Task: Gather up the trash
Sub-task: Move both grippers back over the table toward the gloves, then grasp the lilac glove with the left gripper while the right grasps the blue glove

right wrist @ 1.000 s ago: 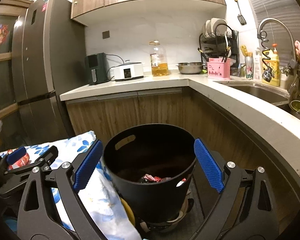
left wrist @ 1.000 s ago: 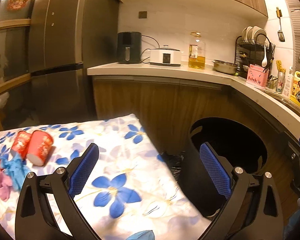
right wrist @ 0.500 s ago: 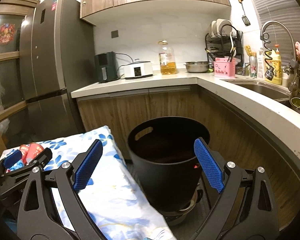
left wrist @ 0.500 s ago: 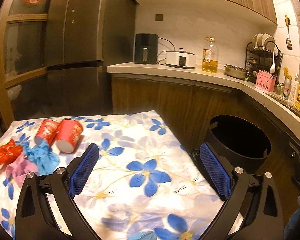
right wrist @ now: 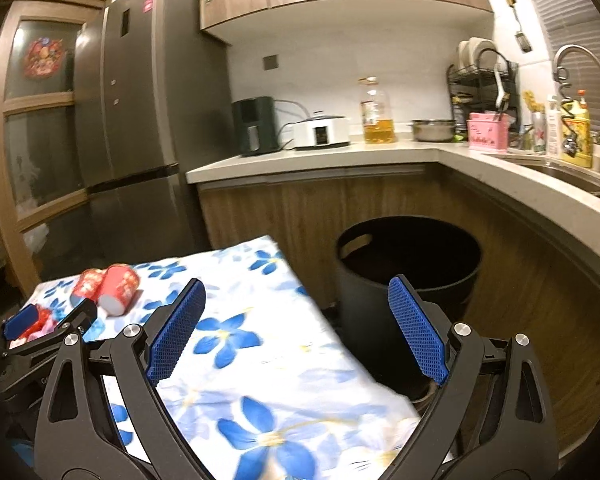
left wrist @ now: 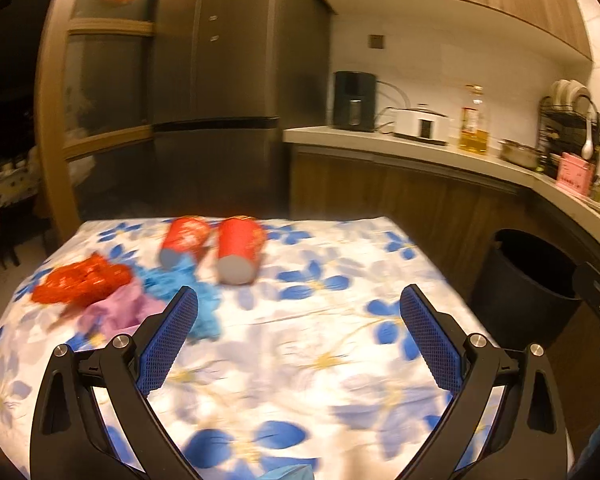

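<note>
Two red paper cups (left wrist: 238, 250) (left wrist: 184, 240) lie on their sides on the flowered tablecloth (left wrist: 300, 344). Left of them sit a crumpled red wrapper (left wrist: 82, 282), a blue crumpled piece (left wrist: 184, 292) and a pink one (left wrist: 116, 312). My left gripper (left wrist: 298, 338) hovers open over the cloth, short of the trash, empty. The black bin (right wrist: 410, 272) stands on the floor right of the table. My right gripper (right wrist: 296, 332) is open and empty, over the table's right edge, with the bin just beyond its right finger. The cups (right wrist: 114, 284) show far left there.
A kitchen counter (right wrist: 340, 156) curves along the back and right, carrying an oil bottle (right wrist: 376, 114), a cooker, a dish rack and a sink. A tall fridge (right wrist: 140, 120) stands behind the table. The left gripper's body (right wrist: 40, 332) shows at the right wrist view's lower left.
Both grippers swung left, away from the bin and toward the table. The cups and crumpled trash now sit closer to the middle of the left view. Both stay open.
</note>
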Available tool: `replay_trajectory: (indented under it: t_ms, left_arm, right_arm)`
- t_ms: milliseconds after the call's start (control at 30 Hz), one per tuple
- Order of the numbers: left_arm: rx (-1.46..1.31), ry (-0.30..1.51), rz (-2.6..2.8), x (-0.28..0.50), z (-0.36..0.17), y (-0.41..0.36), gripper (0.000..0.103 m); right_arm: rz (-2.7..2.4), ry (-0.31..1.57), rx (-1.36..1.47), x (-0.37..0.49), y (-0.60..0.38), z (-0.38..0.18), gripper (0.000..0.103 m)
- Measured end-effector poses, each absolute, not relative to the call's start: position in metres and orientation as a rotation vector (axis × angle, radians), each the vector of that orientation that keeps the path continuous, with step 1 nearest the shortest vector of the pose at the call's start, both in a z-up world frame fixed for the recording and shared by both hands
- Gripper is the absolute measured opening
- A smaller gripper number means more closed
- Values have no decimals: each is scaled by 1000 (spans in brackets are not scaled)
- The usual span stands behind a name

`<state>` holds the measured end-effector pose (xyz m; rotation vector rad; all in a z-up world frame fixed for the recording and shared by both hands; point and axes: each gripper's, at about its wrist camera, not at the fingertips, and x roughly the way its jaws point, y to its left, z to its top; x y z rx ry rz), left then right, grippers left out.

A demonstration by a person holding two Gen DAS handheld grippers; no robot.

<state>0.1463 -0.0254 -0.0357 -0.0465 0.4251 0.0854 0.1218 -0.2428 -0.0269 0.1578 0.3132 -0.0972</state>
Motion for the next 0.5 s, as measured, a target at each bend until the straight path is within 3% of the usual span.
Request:
replay_trajectory:
  t_ms: [500]
  left_arm:
    - [-107,471,400,155,-73,109,96]
  right_arm:
    - [84,364,95,148,-141,-52,91]
